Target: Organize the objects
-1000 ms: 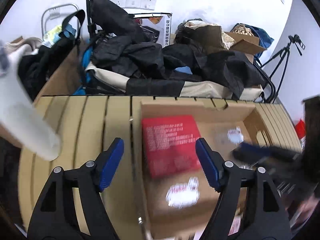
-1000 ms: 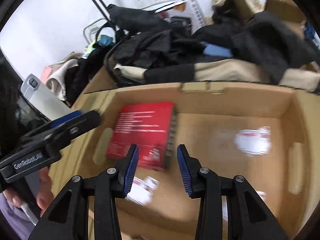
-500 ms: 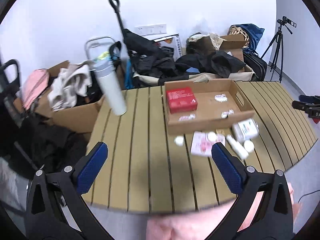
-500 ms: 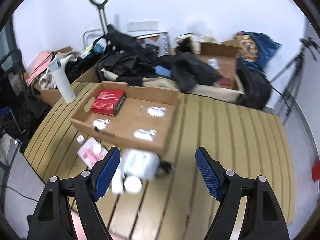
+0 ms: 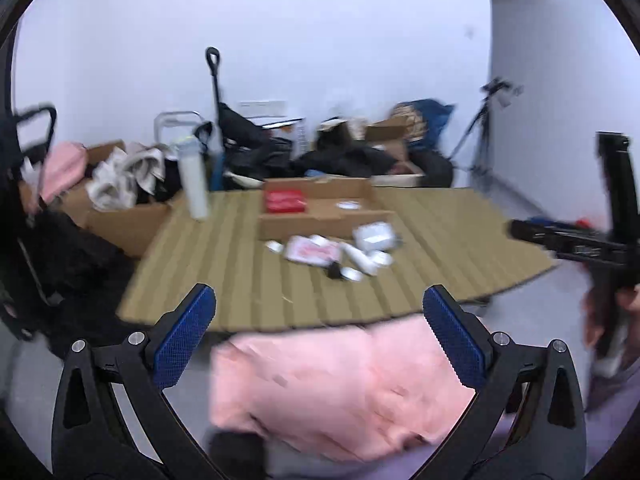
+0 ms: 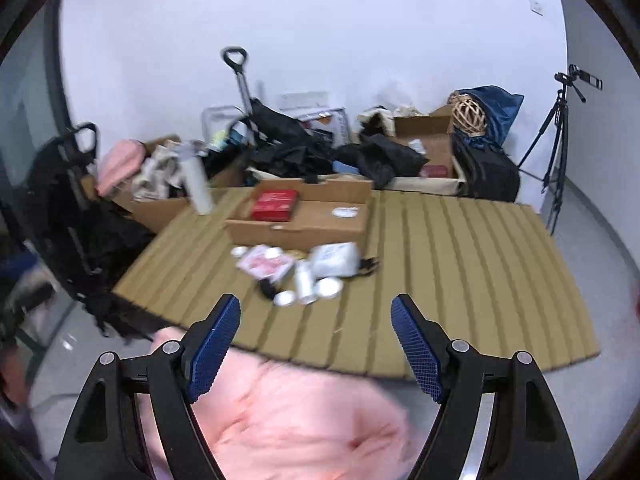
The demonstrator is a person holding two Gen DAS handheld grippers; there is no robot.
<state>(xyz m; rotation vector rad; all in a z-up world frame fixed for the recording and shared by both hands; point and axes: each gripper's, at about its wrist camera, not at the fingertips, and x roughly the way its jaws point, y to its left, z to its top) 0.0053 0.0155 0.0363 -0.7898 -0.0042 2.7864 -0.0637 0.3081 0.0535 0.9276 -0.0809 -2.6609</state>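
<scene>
Here, the left gripper (image 5: 318, 330) is seen with its blue-padded jaws spread wide and nothing between them, held well back from the slatted tan wooden table (image 5: 240, 264). The right gripper (image 6: 316, 344) is likewise gaping and empty, also apart from the table (image 6: 460, 264). A shallow brown cardboard tray (image 6: 298, 232) is found at about 12 o'clock from the right gripper, and a flat red box (image 6: 274, 205) is lain in its far left corner. Just in front of the tray, toward 6 o'clock, a loose cluster is scattered on the slats: a pink-and-white packet (image 6: 264, 265), a white pouch (image 6: 334, 260), a small white bottle (image 6: 304, 280) and round white lids (image 6: 329, 289). A tall white tumbler (image 6: 196, 188) is stood upright at about 10 o'clock from the tray. A blurred pink fabric (image 6: 288, 416) is seen under both grippers, nearest the cameras. In the left view, the cluster (image 5: 340, 250) is too blurred for finer detail.
</scene>
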